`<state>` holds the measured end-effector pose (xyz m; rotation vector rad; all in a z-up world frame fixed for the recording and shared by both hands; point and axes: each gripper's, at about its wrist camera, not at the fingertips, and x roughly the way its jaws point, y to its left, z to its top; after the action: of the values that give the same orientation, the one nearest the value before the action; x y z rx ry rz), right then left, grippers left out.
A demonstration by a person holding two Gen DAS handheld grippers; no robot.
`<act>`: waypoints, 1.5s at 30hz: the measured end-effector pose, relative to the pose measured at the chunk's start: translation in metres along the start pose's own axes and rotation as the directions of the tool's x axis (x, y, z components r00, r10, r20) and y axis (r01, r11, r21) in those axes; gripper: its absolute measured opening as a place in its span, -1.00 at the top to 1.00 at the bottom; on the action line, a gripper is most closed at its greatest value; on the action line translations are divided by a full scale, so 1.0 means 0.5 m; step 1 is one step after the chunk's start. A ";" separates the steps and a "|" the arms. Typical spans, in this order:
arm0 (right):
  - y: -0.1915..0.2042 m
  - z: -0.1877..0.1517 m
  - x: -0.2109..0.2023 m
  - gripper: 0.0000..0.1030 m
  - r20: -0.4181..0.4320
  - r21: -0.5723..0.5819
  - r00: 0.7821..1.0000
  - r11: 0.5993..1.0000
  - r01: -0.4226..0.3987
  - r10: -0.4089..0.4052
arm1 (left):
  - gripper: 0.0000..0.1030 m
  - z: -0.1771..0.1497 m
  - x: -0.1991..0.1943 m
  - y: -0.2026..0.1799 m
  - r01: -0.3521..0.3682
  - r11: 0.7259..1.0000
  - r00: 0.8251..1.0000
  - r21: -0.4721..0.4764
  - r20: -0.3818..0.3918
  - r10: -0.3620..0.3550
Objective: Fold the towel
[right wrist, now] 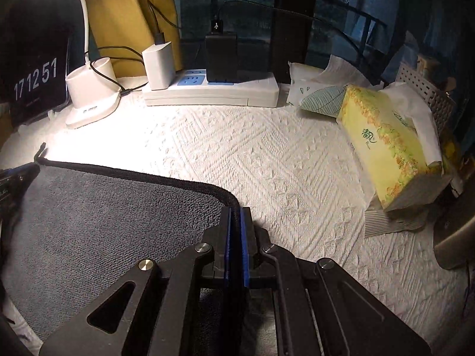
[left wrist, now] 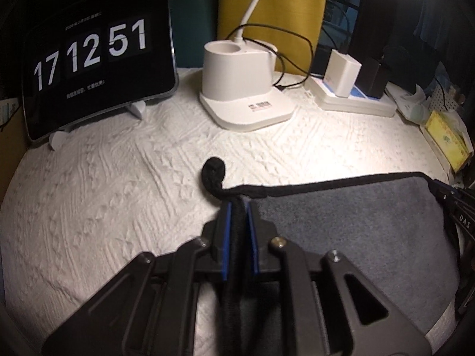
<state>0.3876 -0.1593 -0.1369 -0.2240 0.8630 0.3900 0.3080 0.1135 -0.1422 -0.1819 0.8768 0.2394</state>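
Left wrist view. The grey towel [left wrist: 350,228] lies on the white textured cloth [left wrist: 118,195], spread toward the right of the frame. The left gripper [left wrist: 237,222] has its blue pads pinched onto the towel's black hemmed edge [left wrist: 326,185] at a corner; a hanging loop [left wrist: 213,172] curls up just past the fingertips. The right gripper [left wrist: 445,195] shows at the far end of the same edge, but whether it is closed cannot be told from here. Judgement: soft, light, limp pile fabric; it will sag between the two holds, and the corded hem is the firmest place to grip.

Right wrist view. The right gripper [right wrist: 236,222] is clamped on the rounded corner of the hem [right wrist: 148,178], pads nearly together with fabric between them. The towel [right wrist: 104,222] fills the lower left, and the left gripper [right wrist: 17,175] sits at the far corner.

View differences. Only the right view shows the yellow tissue box [right wrist: 386,145] near the towel's right side and the power strip [right wrist: 210,89] in full. Only the left view shows the tablet clock [left wrist: 95,59] square-on and the loop's shape. The lamp base [left wrist: 243,89] appears in both.
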 end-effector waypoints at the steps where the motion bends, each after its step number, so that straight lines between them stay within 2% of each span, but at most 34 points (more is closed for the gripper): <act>1: 0.000 0.000 0.000 0.88 0.000 -0.001 1.000 1.000 0.001 -0.001 | 0.75 0.000 0.000 0.000 0.000 1.000 1.000 0.001 0.000 0.000; 10: -0.002 -0.001 0.000 0.82 0.003 0.004 1.000 1.000 -0.003 0.003 | 0.75 0.006 0.004 -0.003 0.005 1.000 1.000 0.001 -0.010 -0.005; 14: -0.008 -0.001 0.000 0.60 0.000 0.022 1.000 1.000 0.009 -0.009 | 0.72 0.008 -0.004 0.001 0.008 1.000 1.000 -0.012 -0.003 -0.008; 19: -0.016 0.000 -0.002 0.44 -0.005 0.041 1.000 0.999 0.006 -0.006 | 0.61 0.013 -0.021 -0.002 0.030 0.999 0.999 -0.023 0.021 -0.030; 23: -0.011 0.002 -0.010 0.34 0.003 0.040 1.000 0.999 0.005 -0.005 | 0.60 0.015 -0.036 -0.012 0.027 1.000 0.999 -0.011 0.032 -0.027; 32: -0.001 0.005 -0.048 0.28 0.032 0.038 0.999 0.999 0.006 -0.007 | 0.58 0.007 -0.073 -0.007 0.033 0.999 0.998 -0.038 0.057 -0.031; 35: 0.001 0.003 -0.065 0.26 0.042 0.038 0.999 0.999 0.008 -0.010 | 0.39 0.004 -0.089 -0.007 0.033 0.999 0.997 -0.035 0.069 -0.030; 37: 0.003 0.002 -0.080 0.21 0.054 0.041 0.999 0.999 0.009 -0.011 | 0.06 0.003 -0.101 -0.008 0.037 0.999 0.997 -0.035 0.076 -0.034; 40: 0.007 0.001 -0.099 0.03 0.069 0.044 0.998 0.999 0.010 -0.013 | 0.04 0.000 -0.123 -0.008 0.046 0.998 0.995 -0.039 0.091 -0.042; 45: 0.013 -0.007 -0.133 0.01 0.089 0.043 0.996 0.999 0.013 -0.017 | 0.04 -0.009 -0.154 -0.010 0.057 0.998 0.993 -0.040 0.104 -0.052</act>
<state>0.3435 -0.1705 -0.0878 -0.1725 0.7801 0.3643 0.2587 0.0973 -0.0850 -0.2309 0.7639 0.2146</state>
